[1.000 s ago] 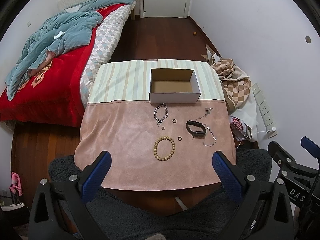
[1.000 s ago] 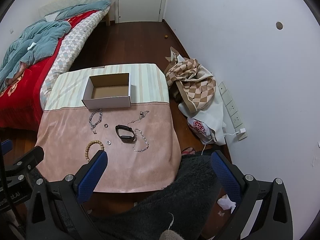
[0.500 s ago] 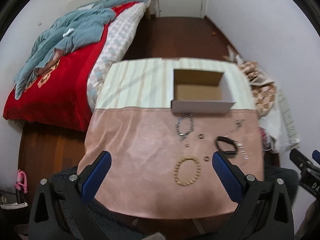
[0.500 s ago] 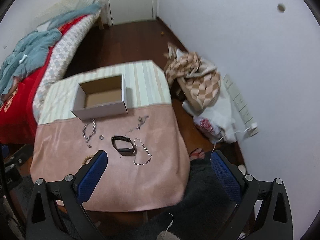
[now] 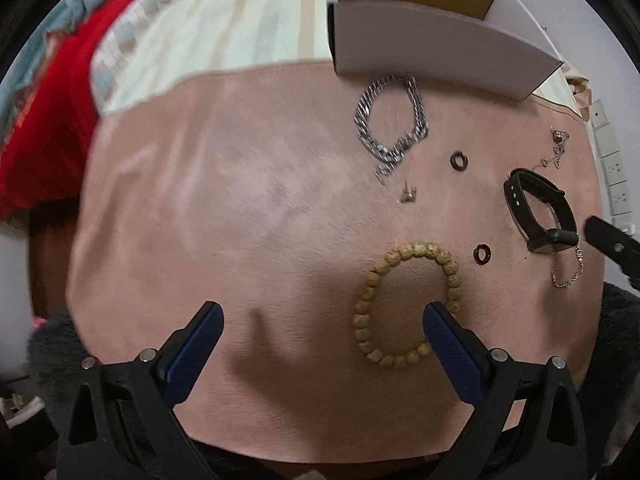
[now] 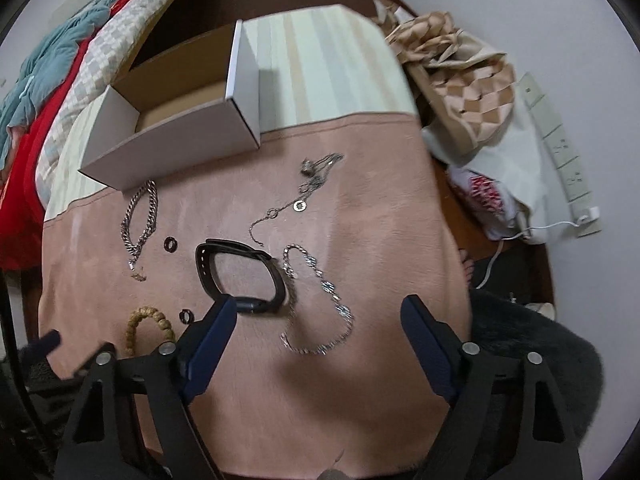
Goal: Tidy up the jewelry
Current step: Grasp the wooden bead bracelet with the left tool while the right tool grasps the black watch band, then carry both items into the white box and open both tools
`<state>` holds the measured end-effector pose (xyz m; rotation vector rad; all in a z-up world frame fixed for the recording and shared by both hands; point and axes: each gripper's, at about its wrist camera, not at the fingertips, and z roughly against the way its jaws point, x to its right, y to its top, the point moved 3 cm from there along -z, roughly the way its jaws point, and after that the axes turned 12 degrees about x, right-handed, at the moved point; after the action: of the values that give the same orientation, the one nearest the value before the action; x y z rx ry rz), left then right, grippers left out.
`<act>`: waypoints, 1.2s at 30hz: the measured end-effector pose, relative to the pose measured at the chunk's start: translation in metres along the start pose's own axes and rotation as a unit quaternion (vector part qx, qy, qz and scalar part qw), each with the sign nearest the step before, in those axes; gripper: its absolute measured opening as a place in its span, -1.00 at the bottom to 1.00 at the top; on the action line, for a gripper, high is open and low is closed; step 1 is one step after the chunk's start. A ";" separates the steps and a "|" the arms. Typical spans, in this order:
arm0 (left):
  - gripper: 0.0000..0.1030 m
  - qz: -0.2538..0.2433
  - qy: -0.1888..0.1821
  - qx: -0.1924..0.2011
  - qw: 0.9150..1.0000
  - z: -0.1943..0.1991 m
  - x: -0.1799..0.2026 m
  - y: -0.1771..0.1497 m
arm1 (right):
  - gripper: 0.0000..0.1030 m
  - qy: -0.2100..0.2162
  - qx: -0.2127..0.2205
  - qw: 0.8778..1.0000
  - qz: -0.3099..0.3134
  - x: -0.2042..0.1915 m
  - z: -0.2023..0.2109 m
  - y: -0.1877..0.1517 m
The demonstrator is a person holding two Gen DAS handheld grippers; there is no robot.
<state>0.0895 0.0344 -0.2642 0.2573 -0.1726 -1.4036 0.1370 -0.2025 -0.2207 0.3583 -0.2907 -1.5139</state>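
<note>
With both grippers spread wide over the table [image 5: 168,184], left gripper [image 5: 322,316] hovers beside bead bracelet [image 5: 406,304]; right gripper [image 6: 316,314] straddles chain [image 6: 320,304], left finger [image 6: 212,334] by band [image 6: 240,276].

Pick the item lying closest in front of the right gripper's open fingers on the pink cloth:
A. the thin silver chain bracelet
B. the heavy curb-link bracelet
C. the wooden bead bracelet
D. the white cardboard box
A: in the right wrist view the thin silver chain bracelet lies looped on the cloth just ahead of the right gripper, between its spread fingers; the bead bracelet, box and curb-link bracelet sit off to the left or farther back.
</note>
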 end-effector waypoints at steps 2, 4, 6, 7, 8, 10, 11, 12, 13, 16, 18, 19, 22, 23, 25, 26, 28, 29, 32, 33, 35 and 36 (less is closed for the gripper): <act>0.49 0.000 -0.008 -0.008 1.000 -0.007 0.001 -0.003 | 0.45 0.008 -0.010 1.000 -0.001 -0.004 -0.011 -0.002; 0.17 -0.001 -0.016 -0.012 1.000 -0.013 0.002 -0.005 | 0.31 0.026 -0.013 1.000 -0.006 -0.007 -0.018 -0.003; 0.02 -0.001 -0.025 -0.004 1.000 -0.015 0.003 -0.006 | 0.13 0.026 -0.022 0.999 -0.003 -0.009 -0.025 -0.003; -0.05 -0.005 -0.025 0.002 1.000 -0.015 0.003 -0.006 | 0.04 0.031 -0.027 0.999 -0.005 -0.010 -0.028 -0.004; -0.22 -0.010 -0.028 0.008 1.000 -0.014 0.004 -0.006 | -0.01 0.036 -0.033 0.999 -0.007 -0.011 -0.032 -0.005; -0.70 -0.020 -0.032 0.024 0.999 -0.010 0.005 -0.005 | -0.25 0.033 -0.034 0.999 0.000 -0.014 -0.035 -0.006; -0.87 -0.023 -0.035 0.027 0.999 -0.010 0.004 -0.005 | -0.39 0.039 -0.034 0.999 0.002 -0.014 -0.036 -0.006; -0.87 -0.022 -0.038 0.029 0.999 -0.009 0.004 -0.006 | -0.76 0.046 -0.039 0.998 0.002 -0.017 -0.037 -0.008; -0.87 -0.021 -0.040 0.030 0.999 -0.008 0.002 -0.006 | -0.87 0.045 -0.039 0.998 0.004 -0.019 -0.037 -0.010; -0.87 -0.014 -0.047 0.040 0.998 0.000 -0.003 -0.009 | -0.93 0.045 -0.022 0.999 0.010 -0.023 -0.031 -0.014; -0.87 -0.011 -0.054 0.047 0.997 0.018 -0.008 -0.006 | -0.93 0.051 -0.016 0.999 0.006 -0.026 -0.026 -0.015; -0.87 -0.010 -0.058 0.051 0.997 0.026 -0.012 -0.003 | -0.93 0.054 -0.013 0.998 0.004 -0.027 -0.022 -0.015; -0.88 -0.007 -0.069 0.065 0.995 0.051 -0.017 0.005 | -0.94 0.064 0.000 0.998 -0.002 -0.029 -0.007 -0.015; -0.88 -0.006 -0.073 0.069 0.995 0.058 -0.020 0.010 | -0.94 0.067 0.004 0.998 -0.005 -0.029 -0.003 -0.014; -0.88 -0.005 -0.083 0.085 0.993 0.074 -0.024 0.016 | -0.94 0.073 0.010 0.997 -0.009 -0.028 0.006 -0.008; -0.88 -0.004 -0.089 0.094 0.992 0.085 -0.025 0.021 | -0.94 0.076 0.014 0.997 -0.010 -0.027 0.009 -0.005; -0.88 -0.004 -0.096 0.112 0.989 0.098 -0.027 0.037 | -0.94 0.083 0.024 0.996 -0.015 -0.027 0.019 0.005; -0.88 -0.003 -0.102 0.121 0.987 0.106 -0.025 0.048 | -0.94 0.087 0.028 0.996 -0.017 -0.028 0.024 0.011; -0.88 0.001 -0.116 0.146 0.982 0.123 -0.015 0.083 | -0.94 0.102 0.045 0.994 -0.023 -0.031 0.038 0.034; -0.88 0.002 -0.122 0.153 0.981 0.129 -0.011 0.095 | -0.94 0.106 0.052 0.993 -0.023 -0.033 0.044 0.044; -0.88 0.005 -0.128 0.165 0.978 0.124 -0.002 0.116 | -0.94 0.113 0.064 0.991 -0.024 -0.038 0.051 0.061; -0.88 0.006 -0.134 0.170 0.976 0.129 -0.002 0.129 | -0.94 0.116 0.069 0.991 -0.025 -0.040 0.054 0.071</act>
<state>0.1770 0.0456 -0.1047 0.3482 -0.6396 -1.3890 0.1785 -0.1638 -0.1412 0.6512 -0.2040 -1.4884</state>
